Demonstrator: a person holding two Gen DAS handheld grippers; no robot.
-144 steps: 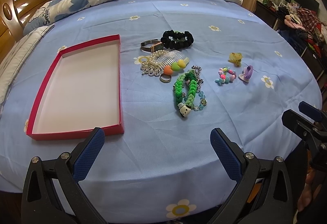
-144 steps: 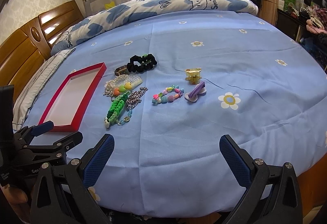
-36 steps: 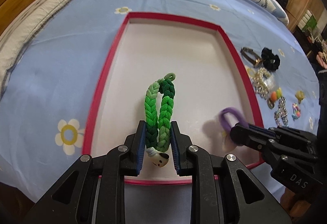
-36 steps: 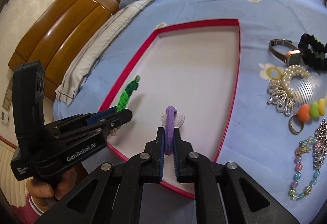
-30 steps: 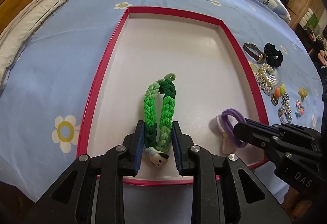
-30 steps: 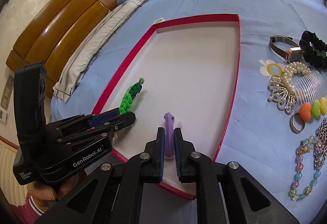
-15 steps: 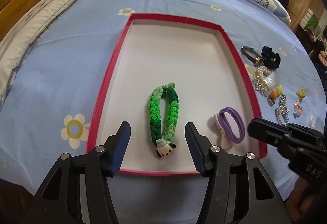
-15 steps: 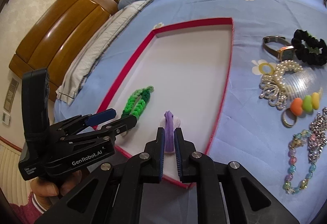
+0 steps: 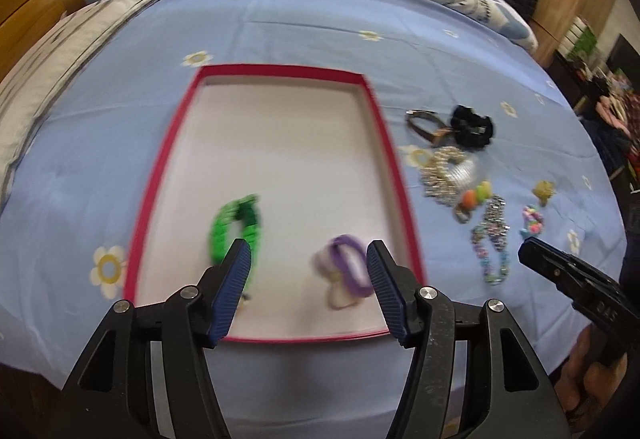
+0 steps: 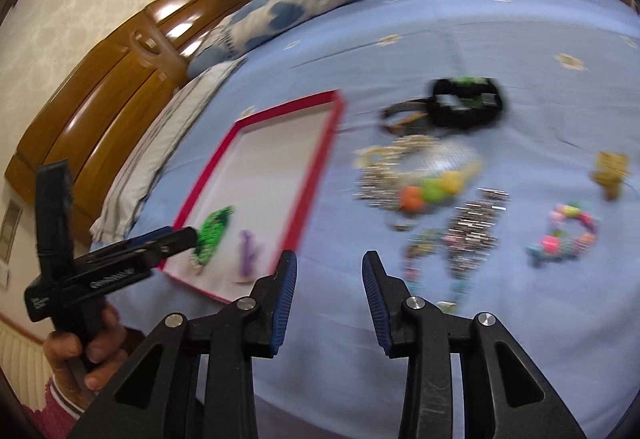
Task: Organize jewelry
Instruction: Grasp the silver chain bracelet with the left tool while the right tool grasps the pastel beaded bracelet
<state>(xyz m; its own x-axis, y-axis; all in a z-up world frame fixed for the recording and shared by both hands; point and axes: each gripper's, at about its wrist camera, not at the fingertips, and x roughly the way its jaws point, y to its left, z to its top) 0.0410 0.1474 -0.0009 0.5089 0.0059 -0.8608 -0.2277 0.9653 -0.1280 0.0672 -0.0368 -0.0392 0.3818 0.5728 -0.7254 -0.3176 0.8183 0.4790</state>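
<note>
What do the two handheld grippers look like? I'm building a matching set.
Both the left gripper and right gripper are black plastic frames with silver screws and ribbed blue pads lining the jaws. White lettering marks the bodies. The left hand wears a pinkish knit sleeve.

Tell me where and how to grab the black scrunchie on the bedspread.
Judging by its pose, take the black scrunchie from above, jaws straddling its far arc, one pad inside the loop and one outside. It lies flat as a puffy ring on the bedspread, and its near-left side sits against the watch, so that side looks crowded.
</note>
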